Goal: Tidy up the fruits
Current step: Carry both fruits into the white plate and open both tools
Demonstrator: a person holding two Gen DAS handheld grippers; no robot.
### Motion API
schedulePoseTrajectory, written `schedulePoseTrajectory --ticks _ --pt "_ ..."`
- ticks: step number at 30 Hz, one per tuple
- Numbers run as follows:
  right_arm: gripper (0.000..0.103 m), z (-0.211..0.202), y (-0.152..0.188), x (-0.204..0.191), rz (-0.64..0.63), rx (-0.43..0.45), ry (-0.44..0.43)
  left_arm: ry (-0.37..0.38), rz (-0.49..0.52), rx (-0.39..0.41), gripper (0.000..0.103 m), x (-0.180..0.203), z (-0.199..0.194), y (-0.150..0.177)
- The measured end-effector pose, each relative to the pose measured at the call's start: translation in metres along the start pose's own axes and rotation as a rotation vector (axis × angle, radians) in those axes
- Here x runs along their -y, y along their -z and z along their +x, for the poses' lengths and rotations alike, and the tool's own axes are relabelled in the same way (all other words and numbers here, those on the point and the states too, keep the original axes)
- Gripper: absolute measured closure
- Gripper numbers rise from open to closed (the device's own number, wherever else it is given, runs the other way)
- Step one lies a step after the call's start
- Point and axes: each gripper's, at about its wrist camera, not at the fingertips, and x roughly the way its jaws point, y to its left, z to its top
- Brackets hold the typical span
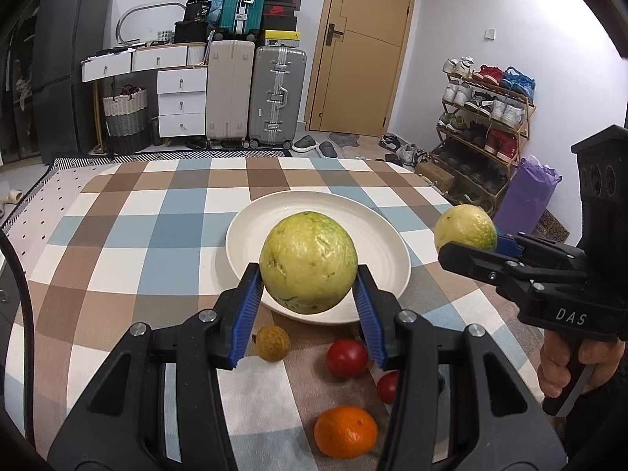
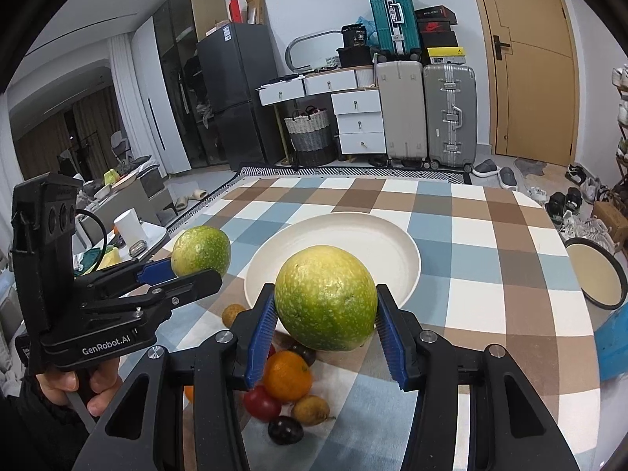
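Observation:
My left gripper is shut on a yellow-green guava and holds it above the near rim of the white plate. My right gripper is shut on a second guava, held above the plate's near edge. Each gripper shows in the other's view: the right one with its guava, the left one with its guava. On the cloth below lie an orange, two red tomatoes, a longan and dark fruits.
The checked tablecloth covers a rounded table. A round dark-rimmed tray lies off the table's right side. Suitcases, drawers and a shoe rack stand beyond the table.

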Motion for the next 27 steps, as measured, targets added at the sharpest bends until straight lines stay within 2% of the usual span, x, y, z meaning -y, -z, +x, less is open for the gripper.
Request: schedulePoseTrajectory --ticks 14,27 --pt "0.053 0.039 -0.015 0.013 0.028 -0.027 -0.015 -0.014 0.024 -0.023 0.059 -0.011 0.049 -0.010" --pt "0.053 0.080 -0.002 0.022 0.024 -0.126 0.021 -0.020 0.056 -0.074 0.059 -0.008 0.082 0.000"
